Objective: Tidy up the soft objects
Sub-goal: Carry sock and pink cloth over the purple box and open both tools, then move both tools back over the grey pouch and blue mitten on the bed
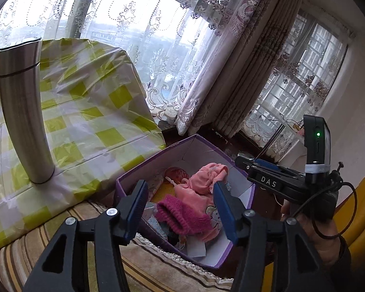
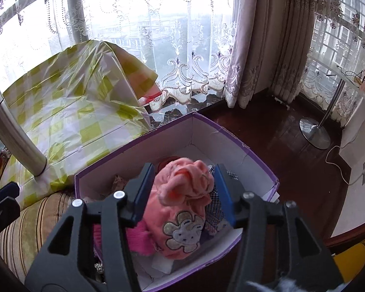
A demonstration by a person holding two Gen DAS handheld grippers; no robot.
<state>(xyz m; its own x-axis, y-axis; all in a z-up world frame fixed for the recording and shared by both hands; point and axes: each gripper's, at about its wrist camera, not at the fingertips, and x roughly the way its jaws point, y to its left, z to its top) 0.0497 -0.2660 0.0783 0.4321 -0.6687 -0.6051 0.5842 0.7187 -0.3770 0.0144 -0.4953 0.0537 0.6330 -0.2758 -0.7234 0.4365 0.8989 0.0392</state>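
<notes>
The pink fleece garment lies bunched in the purple box, on top of a magenta knit hat. The right tool hangs over it, jaws wide apart either side of the bundle, gripping nothing. The left tool is equally open and empty. Light, floppy, not fragile: best pinched at a thick fold near the bunched top, or it will sag

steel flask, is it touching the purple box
Apart. The left wrist view shows the steel flask standing on the checked tablecloth, with a strip of cloth between its base and the purple box.
</notes>
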